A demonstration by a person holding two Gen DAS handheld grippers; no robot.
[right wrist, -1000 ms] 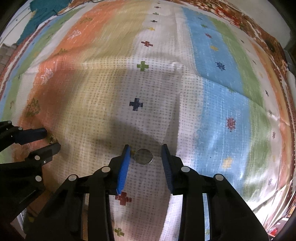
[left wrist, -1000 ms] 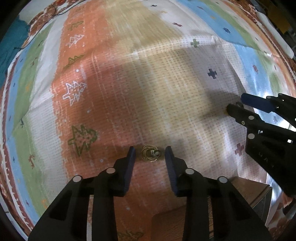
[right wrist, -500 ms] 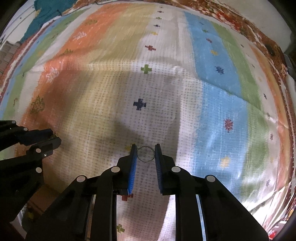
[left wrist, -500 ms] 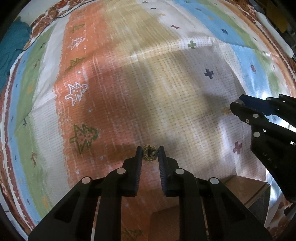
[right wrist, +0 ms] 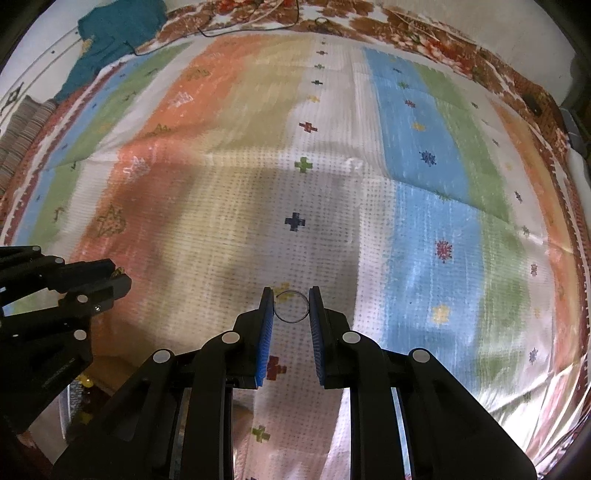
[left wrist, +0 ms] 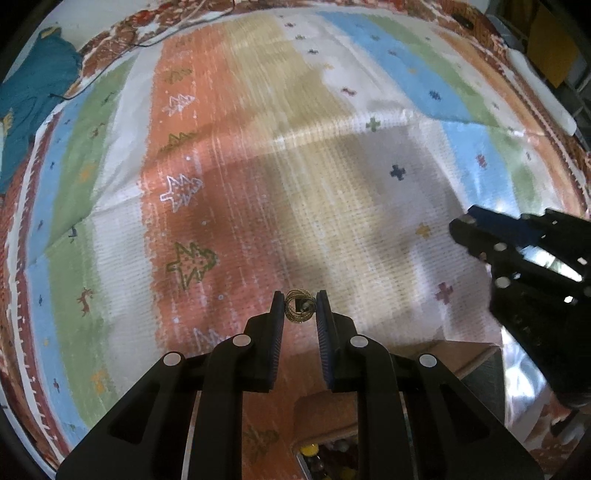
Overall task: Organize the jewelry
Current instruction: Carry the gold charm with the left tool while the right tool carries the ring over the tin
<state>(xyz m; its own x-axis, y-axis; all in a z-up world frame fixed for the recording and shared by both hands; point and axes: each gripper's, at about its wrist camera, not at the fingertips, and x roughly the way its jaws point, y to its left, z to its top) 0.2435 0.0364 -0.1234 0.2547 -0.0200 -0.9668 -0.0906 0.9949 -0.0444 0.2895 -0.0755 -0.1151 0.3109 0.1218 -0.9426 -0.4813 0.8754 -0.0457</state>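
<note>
Left wrist view: the left gripper [left wrist: 300, 308] is clamped on a coiled gold wire ornament [left wrist: 298, 306], which sits between the two fingertips and touches both pads. The ornament is held above the orange stripe of a striped, patterned cloth [left wrist: 229, 155] that covers the whole work surface. A wooden box [left wrist: 332, 417] lies at the near edge of the cloth, below the gripper; small coloured beads [left wrist: 310, 450] show inside it. The right gripper [left wrist: 465, 225] enters from the right side, its fingers close together; what they hold cannot be made out in this view. A teal garment [left wrist: 33, 99] lies at the far left corner of the cloth.

Right wrist view: the right gripper [right wrist: 291, 306] is clamped on a thin metal ring [right wrist: 291, 306], which spans the narrow gap between the blue-lined pads [right wrist: 266, 332] and meets both. The ring is held over the white stripe of the cloth [right wrist: 424, 229], near a yellow cross motif. The left gripper [right wrist: 114, 277] appears at the left side, its fingers drawn close on a small gold item that is barely visible. The teal garment [right wrist: 118, 33] lies at the far left corner.
</note>
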